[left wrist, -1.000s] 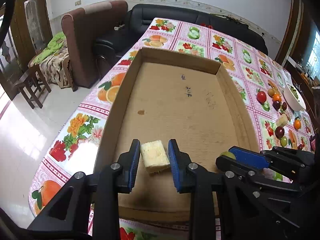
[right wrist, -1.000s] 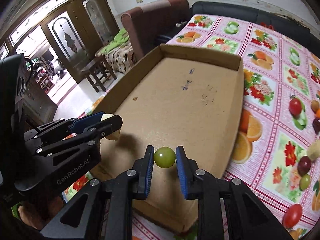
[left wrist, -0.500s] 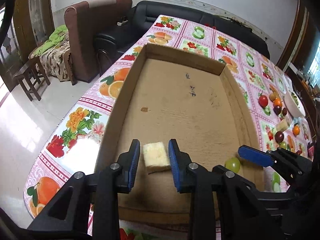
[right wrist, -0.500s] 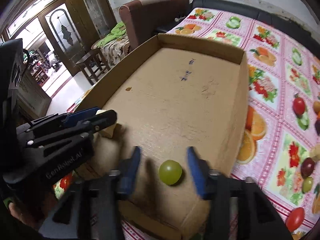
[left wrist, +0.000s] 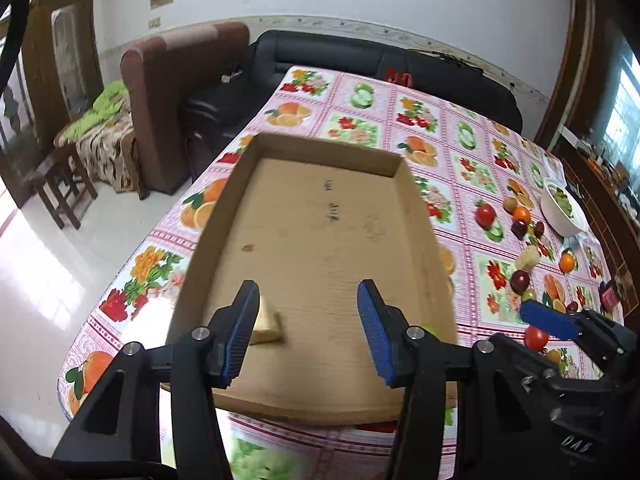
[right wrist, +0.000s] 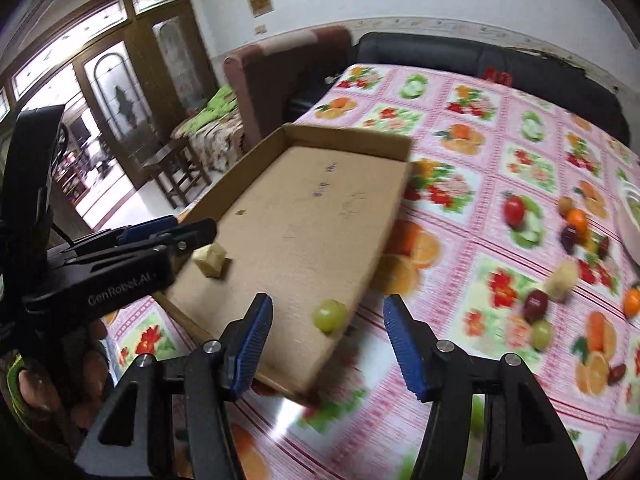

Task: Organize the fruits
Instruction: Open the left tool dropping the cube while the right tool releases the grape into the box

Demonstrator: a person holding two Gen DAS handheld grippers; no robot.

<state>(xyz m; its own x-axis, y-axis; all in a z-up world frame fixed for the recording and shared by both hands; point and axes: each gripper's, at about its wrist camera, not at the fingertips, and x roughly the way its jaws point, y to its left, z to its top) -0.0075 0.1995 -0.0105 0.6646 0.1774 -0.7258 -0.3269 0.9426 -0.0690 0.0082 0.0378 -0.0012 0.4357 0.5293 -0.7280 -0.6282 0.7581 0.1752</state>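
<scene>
A shallow cardboard box (left wrist: 312,152) lies on the fruit-print tablecloth. My left gripper (left wrist: 308,300) hovers over its near end with its jaws opening. A pale yellow fruit chunk (left wrist: 268,326) rests on the box floor by the left finger (left wrist: 244,320), free of the pads. The right wrist view shows that chunk (right wrist: 210,260) below the left gripper (right wrist: 168,228). My right gripper (right wrist: 329,306) is open above the box's near right corner. A green grape (right wrist: 326,316) lies loose on the box floor (right wrist: 304,208) beneath it.
Several loose fruits lie on the cloth right of the box: a red tomato (left wrist: 485,214), an orange (left wrist: 521,214), dark plums (left wrist: 520,280) and a cherry tomato (left wrist: 536,338). A white bowl (left wrist: 560,212) stands far right. Sofas and a floor drop-off lie beyond the table's left edge.
The right gripper opened and dropped the grape into the box. The left gripper then opened off the yellow chunk, which now lies on the box floor. Both grippers drew back and up.
</scene>
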